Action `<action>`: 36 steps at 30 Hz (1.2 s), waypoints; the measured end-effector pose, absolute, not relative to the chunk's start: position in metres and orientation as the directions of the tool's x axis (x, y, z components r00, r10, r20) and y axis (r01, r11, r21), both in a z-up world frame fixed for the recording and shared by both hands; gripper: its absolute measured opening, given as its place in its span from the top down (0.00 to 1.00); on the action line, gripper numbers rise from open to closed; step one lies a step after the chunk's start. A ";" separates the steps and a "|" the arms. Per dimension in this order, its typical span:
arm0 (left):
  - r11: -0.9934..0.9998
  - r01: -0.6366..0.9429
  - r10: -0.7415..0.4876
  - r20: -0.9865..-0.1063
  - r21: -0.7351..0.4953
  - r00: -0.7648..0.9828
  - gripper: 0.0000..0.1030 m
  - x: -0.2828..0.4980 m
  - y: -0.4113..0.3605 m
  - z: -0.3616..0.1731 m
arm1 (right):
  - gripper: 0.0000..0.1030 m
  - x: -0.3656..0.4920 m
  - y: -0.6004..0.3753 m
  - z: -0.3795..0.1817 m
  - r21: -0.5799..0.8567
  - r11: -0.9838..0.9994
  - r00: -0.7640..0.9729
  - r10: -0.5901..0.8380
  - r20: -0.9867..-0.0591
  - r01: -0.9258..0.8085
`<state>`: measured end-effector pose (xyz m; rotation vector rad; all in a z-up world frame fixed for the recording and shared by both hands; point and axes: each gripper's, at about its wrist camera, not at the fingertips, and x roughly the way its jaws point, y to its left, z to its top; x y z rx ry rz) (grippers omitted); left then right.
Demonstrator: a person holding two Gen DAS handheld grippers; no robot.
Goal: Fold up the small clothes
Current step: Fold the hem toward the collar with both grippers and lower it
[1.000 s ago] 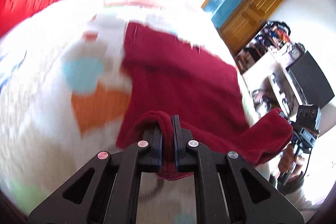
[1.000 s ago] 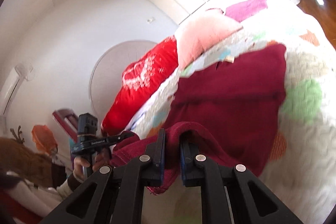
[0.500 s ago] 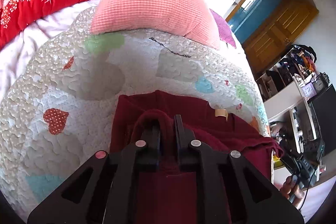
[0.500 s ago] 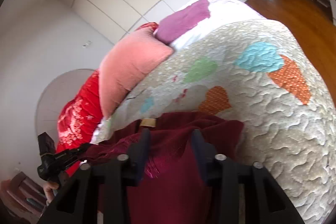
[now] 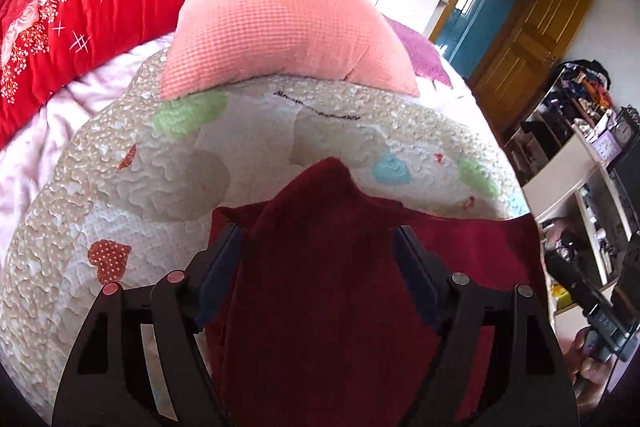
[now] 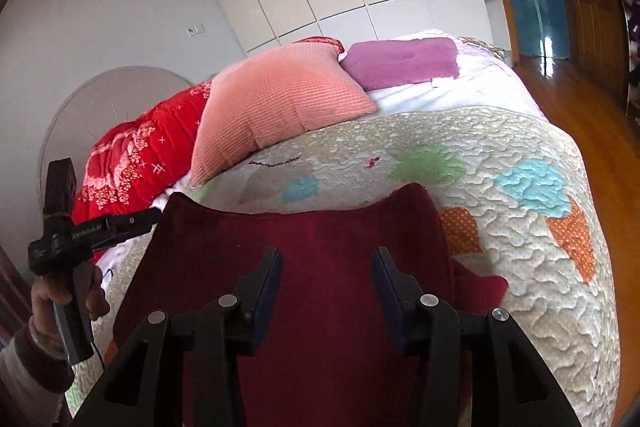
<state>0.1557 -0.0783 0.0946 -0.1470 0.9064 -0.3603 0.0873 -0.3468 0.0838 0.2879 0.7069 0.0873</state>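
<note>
A dark red garment (image 5: 320, 267) lies folded over on the quilted bed cover (image 5: 160, 187), its far edge toward the pillows. My left gripper (image 5: 318, 239) is open, its fingers standing either side of a raised corner of the cloth without pinching it. In the right wrist view the same red garment (image 6: 304, 259) lies flat, and my right gripper (image 6: 326, 259) is open just above it. The left gripper also shows at the left edge of the right wrist view (image 6: 136, 221).
A pink pillow (image 5: 280, 27), a red blanket (image 5: 72, 23) and a purple pillow (image 6: 400, 61) lie at the head of the bed. White wardrobe doors stand behind. A wooden floor (image 6: 580, 99) and shelves (image 5: 580, 155) lie to the right.
Both grippers carried the near edge of the garment forward over itself, then opened and let go. The cloth now lies folded on the quilt.
</note>
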 end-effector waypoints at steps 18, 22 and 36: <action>0.971 0.105 -0.238 -0.821 -0.215 0.519 0.22 0.195 -0.077 0.043 | 0.57 0.099 -0.359 0.070 0.272 0.950 0.694 0.093 -0.714 0.152; 0.975 0.100 -0.220 -0.823 -0.197 0.524 0.22 0.191 -0.075 0.046 | 0.56 0.069 -0.349 0.085 0.203 0.969 0.685 0.050 -0.727 0.144; 0.973 0.113 -0.232 -0.821 -0.203 0.522 0.22 0.157 -0.065 0.066 | 0.56 0.058 -0.345 0.080 0.241 0.958 0.656 0.082 -0.750 0.156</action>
